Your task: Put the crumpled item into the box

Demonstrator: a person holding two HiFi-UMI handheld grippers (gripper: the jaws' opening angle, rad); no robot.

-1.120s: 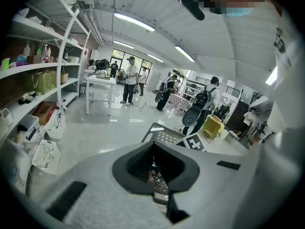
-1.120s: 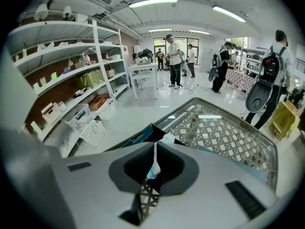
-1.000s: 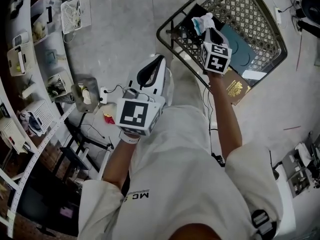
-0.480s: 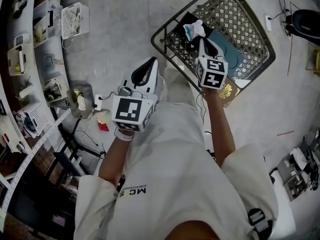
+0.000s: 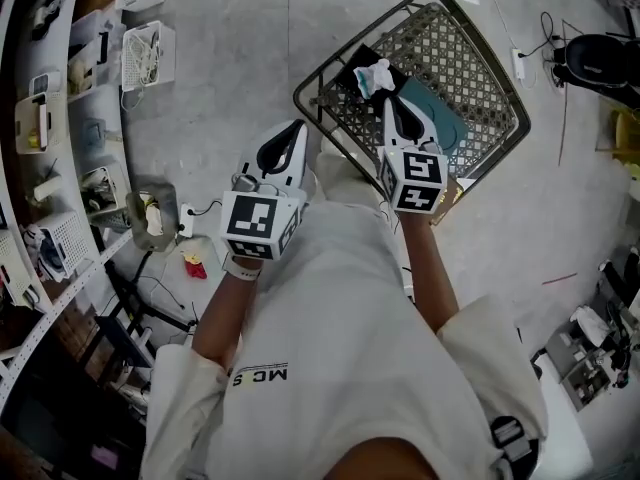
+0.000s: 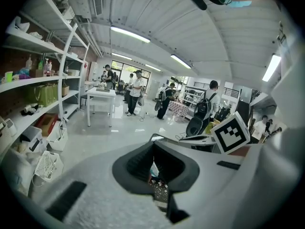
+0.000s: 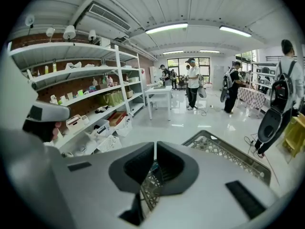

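A: Where's the crumpled item (image 5: 376, 76)?
B: In the box (image 5: 470, 58), by its left wall, lying on a black flat thing (image 5: 352, 74). A teal thing (image 5: 436, 120) is just beside it.
A: Grippers?
B: Right gripper (image 7: 156, 143) is over the box's near edge, jaws together, holding nothing. Left gripper (image 6: 154, 145) is over the floor (image 5: 230, 68) beside the box, also closed and empty.
A: Surroundings?
B: Shelves (image 5: 40, 118) of trays along the left.

The right gripper (image 5: 389, 102) is drawing back toward the person's body, its tip moving away from the crumpled item (image 5: 375, 76) lying in the basket (image 5: 484, 64).
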